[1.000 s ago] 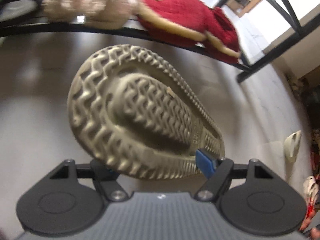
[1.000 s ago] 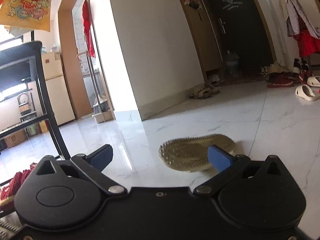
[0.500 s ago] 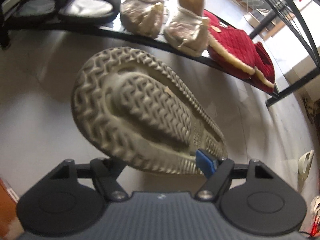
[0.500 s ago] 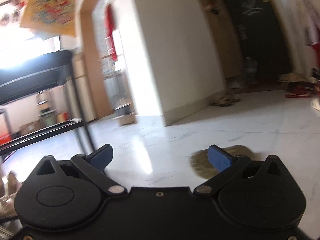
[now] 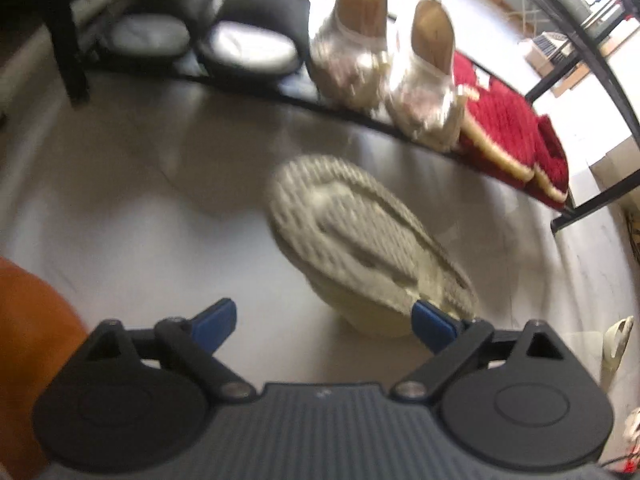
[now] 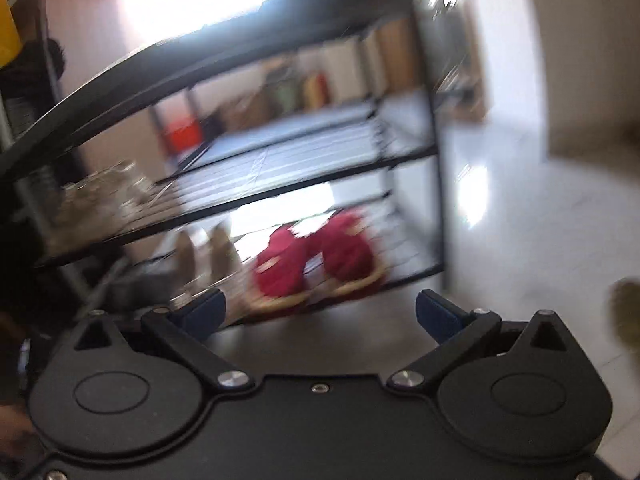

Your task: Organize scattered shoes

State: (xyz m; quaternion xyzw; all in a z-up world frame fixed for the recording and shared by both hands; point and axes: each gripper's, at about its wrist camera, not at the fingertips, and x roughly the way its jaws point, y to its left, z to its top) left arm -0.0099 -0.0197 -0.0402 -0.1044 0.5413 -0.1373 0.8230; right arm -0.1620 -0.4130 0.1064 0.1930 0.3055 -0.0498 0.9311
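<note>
A beige slipper (image 5: 368,248) lies sole-up on the floor in front of the black shoe rack (image 5: 360,114). My left gripper (image 5: 324,322) is open just behind it, its right fingertip (image 5: 434,326) beside the slipper's heel, not holding it. On the rack's bottom shelf stand black shoes (image 5: 248,36), a pair of cream heels (image 5: 384,60) and red slippers (image 5: 508,136). My right gripper (image 6: 320,312) is open and empty, facing the rack (image 6: 304,184) and the red slippers (image 6: 316,260). The view is blurred.
An orange object (image 5: 28,340) fills the left wrist view's lower left. A white slipper (image 5: 618,344) lies on the floor at the right. A blurred olive-beige shape (image 6: 626,312) sits at the right edge of the right wrist view. The floor is pale marble tile.
My left gripper has opened and let go of the beige slipper, which now lies sole-up on the floor. My right gripper has swung left from the hallway to face the shoe rack.
</note>
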